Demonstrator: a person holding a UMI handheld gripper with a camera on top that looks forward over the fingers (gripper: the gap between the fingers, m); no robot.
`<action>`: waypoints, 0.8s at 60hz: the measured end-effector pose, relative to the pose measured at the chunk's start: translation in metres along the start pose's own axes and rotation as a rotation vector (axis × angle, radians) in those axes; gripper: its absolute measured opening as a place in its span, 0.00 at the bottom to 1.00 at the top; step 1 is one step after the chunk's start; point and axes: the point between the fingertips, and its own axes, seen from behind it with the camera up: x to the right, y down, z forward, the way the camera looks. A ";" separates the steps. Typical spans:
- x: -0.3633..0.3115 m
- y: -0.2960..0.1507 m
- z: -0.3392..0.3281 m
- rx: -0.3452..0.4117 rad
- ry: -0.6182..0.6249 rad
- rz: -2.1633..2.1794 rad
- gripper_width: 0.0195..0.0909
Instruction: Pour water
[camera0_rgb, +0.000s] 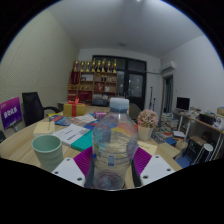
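— What sort of place is it?
— An office or shared workroom. A cluttered round table (25, 140) holds papers (72, 131) and boxes.
— Anything else?
— A black office chair (33, 106) stands on the left, a monitor (183, 103) sits on a desk at the right, and shelves (95, 75) line the far wall.

A clear water bottle (115, 145) fills the frame's centre, between the gripper (113, 165) fingers — green cup (47, 151) lower left.

No legible txt anywhere.
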 end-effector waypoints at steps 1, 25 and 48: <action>-0.001 0.000 0.000 0.000 -0.004 -0.001 0.51; -0.009 0.035 -0.066 -0.251 -0.091 0.160 0.90; -0.008 -0.074 -0.259 -0.113 0.025 0.099 0.90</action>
